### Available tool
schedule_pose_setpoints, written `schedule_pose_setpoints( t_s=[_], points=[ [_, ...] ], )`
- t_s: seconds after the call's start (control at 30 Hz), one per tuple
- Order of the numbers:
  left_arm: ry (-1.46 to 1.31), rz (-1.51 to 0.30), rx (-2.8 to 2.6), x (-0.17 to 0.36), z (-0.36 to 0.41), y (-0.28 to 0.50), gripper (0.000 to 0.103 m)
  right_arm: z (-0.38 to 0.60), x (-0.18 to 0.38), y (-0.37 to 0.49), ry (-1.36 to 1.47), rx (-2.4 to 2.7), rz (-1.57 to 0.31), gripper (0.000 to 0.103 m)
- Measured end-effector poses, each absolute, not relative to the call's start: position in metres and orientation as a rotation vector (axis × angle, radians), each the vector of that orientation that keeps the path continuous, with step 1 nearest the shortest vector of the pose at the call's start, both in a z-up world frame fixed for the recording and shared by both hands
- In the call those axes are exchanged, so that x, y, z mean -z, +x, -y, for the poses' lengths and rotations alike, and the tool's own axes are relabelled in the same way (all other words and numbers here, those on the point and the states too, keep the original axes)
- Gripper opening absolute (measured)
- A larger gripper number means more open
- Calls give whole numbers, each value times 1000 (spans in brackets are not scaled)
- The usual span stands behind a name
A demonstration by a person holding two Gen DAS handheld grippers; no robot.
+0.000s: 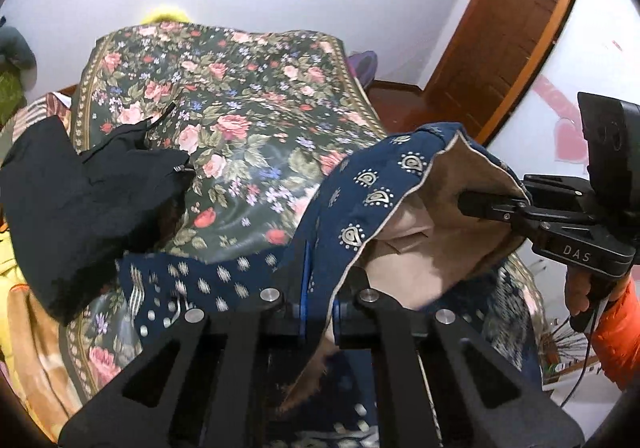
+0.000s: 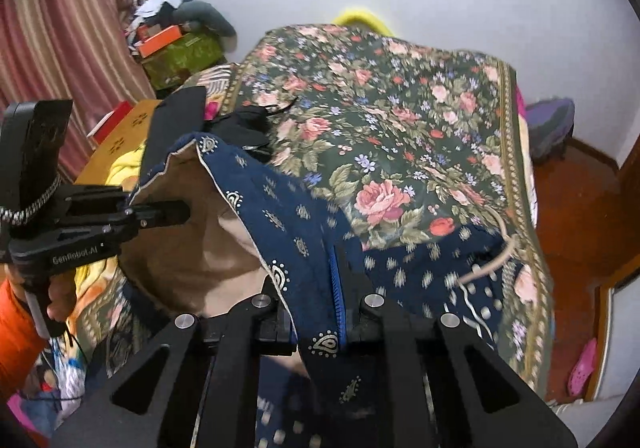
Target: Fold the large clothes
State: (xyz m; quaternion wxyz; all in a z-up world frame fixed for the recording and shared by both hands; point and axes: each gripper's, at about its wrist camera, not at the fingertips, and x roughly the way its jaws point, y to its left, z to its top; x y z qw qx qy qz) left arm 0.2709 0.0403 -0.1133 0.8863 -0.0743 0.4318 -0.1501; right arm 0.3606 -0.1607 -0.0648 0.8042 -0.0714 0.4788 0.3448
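Note:
A navy blue garment with silver paisley print and a beige lining [image 1: 360, 183] is held up over the floral bedspread [image 1: 240, 119]. My left gripper [image 1: 320, 312] is shut on its edge, and it shows at the left of the right wrist view [image 2: 176, 213]. My right gripper [image 2: 316, 324] is shut on the same garment [image 2: 288, 215], and it shows at the right of the left wrist view [image 1: 472, 205]. The cloth hangs open between the two grippers, lining showing. Its lower part trails on the bed.
A black garment [image 1: 80, 199] lies on the bed's left side. Yellow cloth [image 2: 124, 167] and boxes [image 2: 176, 51] sit beyond the bed at the left. A wooden door [image 1: 500, 47] and red floor [image 2: 580, 207] are at the right.

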Motion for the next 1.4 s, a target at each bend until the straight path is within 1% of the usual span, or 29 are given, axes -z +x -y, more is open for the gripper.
schedule_pose_setpoints(
  t_s=[0.1,0.27,0.3,0.33,0.37,0.4,0.43,0.47,0.53,0.57,0.6,0.63,0.73,0.8,0.93,1.07,1.17,1.4],
  points=[
    [-126,-900,316,109,-31,245,8,173,63,339,-148,-746,-1030,12],
    [-33,-943,286,115,-11,209,9,182,62,308,-224,-725,-1022,12],
    [-22,-954,281,117,-9,204,15,183,62,303,-231,-724,-1027,12],
    [-15,-969,279,119,-6,199,25,184,63,297,-246,-718,-1036,12],
    [-11,-983,276,121,-4,194,32,184,64,293,-258,-712,-1046,13],
    [-11,-988,274,122,-2,190,44,185,66,288,-276,-701,-1066,14],
    [-12,-986,277,122,-1,184,47,186,67,286,-285,-693,-1076,17],
    [-11,-986,282,121,1,179,47,188,67,283,-289,-688,-1082,19],
    [-5,-991,288,119,4,172,49,192,64,275,-283,-693,-1079,30],
    [-3,-989,289,117,5,168,50,194,61,272,-277,-695,-1073,34],
    [0,-984,290,114,7,165,52,197,58,267,-272,-697,-1066,42],
    [6,-976,292,110,8,161,53,199,52,265,-261,-702,-1051,47],
    [18,-934,300,94,10,154,55,201,35,259,-243,-713,-1000,50],
    [16,-898,293,82,9,153,59,202,24,260,-229,-713,-964,54],
    [-1,-818,247,62,-1,163,68,199,11,269,-192,-707,-910,55],
    [5,-810,171,67,-9,187,69,190,21,288,-159,-686,-928,55],
    [-43,-865,173,90,-11,203,69,185,43,297,-130,-665,-980,55],
    [-42,-1022,130,167,0,219,69,180,124,297,-88,-662,-1228,55]
  ],
)
